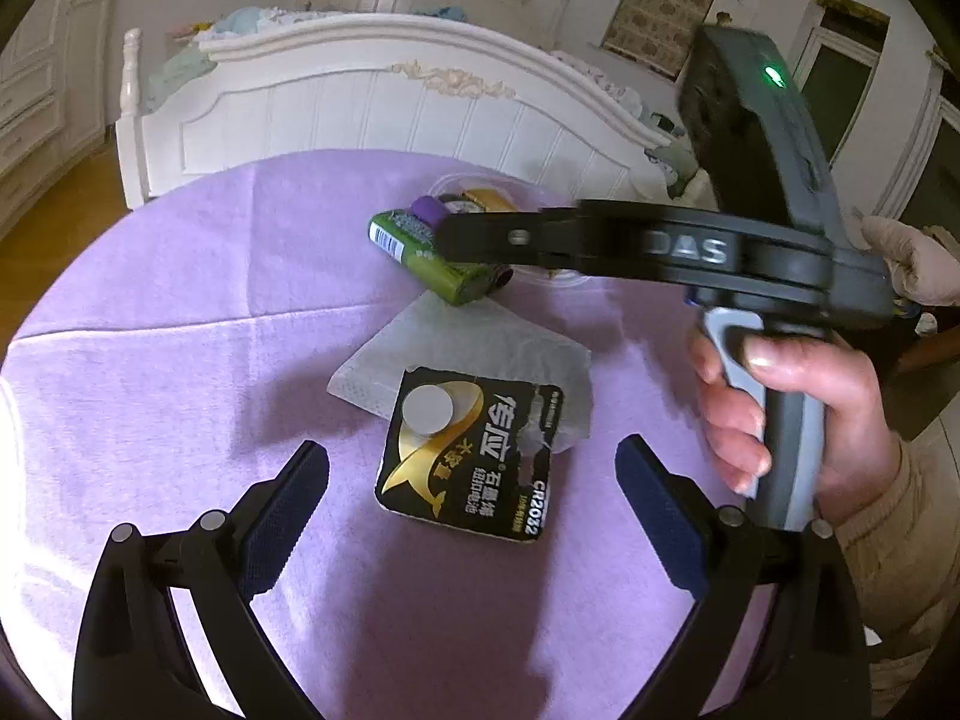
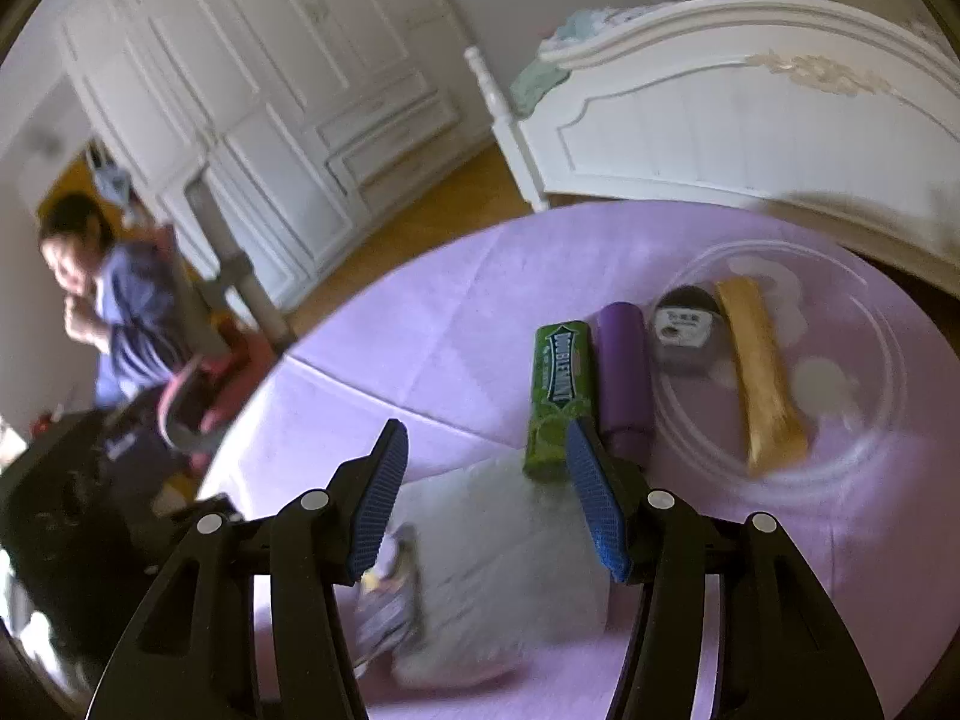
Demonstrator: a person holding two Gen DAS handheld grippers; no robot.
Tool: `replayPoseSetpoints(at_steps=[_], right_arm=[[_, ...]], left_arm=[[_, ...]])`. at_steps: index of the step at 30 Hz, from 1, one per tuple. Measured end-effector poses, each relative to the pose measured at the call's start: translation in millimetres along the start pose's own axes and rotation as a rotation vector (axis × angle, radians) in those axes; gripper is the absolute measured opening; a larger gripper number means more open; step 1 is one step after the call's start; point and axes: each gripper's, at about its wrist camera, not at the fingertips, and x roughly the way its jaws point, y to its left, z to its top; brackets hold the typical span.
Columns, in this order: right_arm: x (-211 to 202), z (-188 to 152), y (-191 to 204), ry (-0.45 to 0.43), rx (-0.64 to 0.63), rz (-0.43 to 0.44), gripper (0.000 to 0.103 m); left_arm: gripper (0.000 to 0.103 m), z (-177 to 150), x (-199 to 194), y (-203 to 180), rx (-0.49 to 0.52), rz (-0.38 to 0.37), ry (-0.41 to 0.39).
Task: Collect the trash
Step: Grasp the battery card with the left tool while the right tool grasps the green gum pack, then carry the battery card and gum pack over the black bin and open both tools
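Both tools gape empty — left tool (image 1: 471,519) over battery card (image 1: 471,456).

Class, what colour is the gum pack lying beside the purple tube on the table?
Green, with white lettering. The gum pack shows best in the right wrist view.

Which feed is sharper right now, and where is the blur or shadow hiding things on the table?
Left wrist view: sharp on the black battery card and tissue; the right gripper crossing it is motion-smeared, and a soft shadow falls near the left gripper. Right wrist view: softer overall; tissue and card smear, the clear dish shows faint glare.
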Motion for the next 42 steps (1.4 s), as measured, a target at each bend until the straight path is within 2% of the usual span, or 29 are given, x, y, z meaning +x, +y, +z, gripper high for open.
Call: replayPoseSetpoints(at_steps=[2, 6, 8, 12, 13, 17, 24, 29, 36, 42], right_arm=[[13.6, 5.3, 2.0, 0.021, -0.032, -0.049, 0.056], [34.1, 12.5, 3.2, 0.061, -0.076, -0.138, 0.055], [44.2, 15.9, 1.2, 0.081, -0.079, -0.157, 0.055], [55.7, 16.6, 1.1, 0.085, -0.117, -0.188, 0.037], [55.2, 16.1, 1.6, 0.080, -0.119, -0.186, 0.034], [49.6, 11.9, -1.6, 0.048, -0.085, -0.163, 0.032], [2.9, -3.0, -7.9, -0.045, 0.040, -0.046, 0.032], [-40.1, -22.9, -15.4, -0.129, 0.141, 0.024, 0.032], [-82.9, -48.0, -10.9, -0.189, 0.169, 0.019, 0.032], [-95.2, -50.6, 22.7, -0.193, 0.128, 0.043, 0.032]], left_arm=[[0.095, 2.0, 7.2, 1.3, -0.013, -0.014, 0.023], [0.095, 9.6, 12.0, 4.8, -0.019, -0.019, 0.021], [0.094, 11.6, 18.1, 9.1, -0.031, -0.029, 0.040], [0.084, 12.0, 22.7, 8.9, -0.026, -0.057, 0.060], [0.083, 12.3, 23.0, 8.6, -0.021, -0.056, 0.062], [0.062, 11.8, 21.6, 5.7, -0.005, -0.084, 0.071], [0.060, 9.7, 21.8, 0.9, 0.011, -0.044, 0.066], [0.060, 1.1, 3.2, -7.6, 0.011, -0.043, 0.023], [0.060, -7.3, -45.7, 0.3, -0.033, -0.016, -0.090], [0.060, -25.6, -93.1, 19.4, -0.087, 0.060, -0.177]])
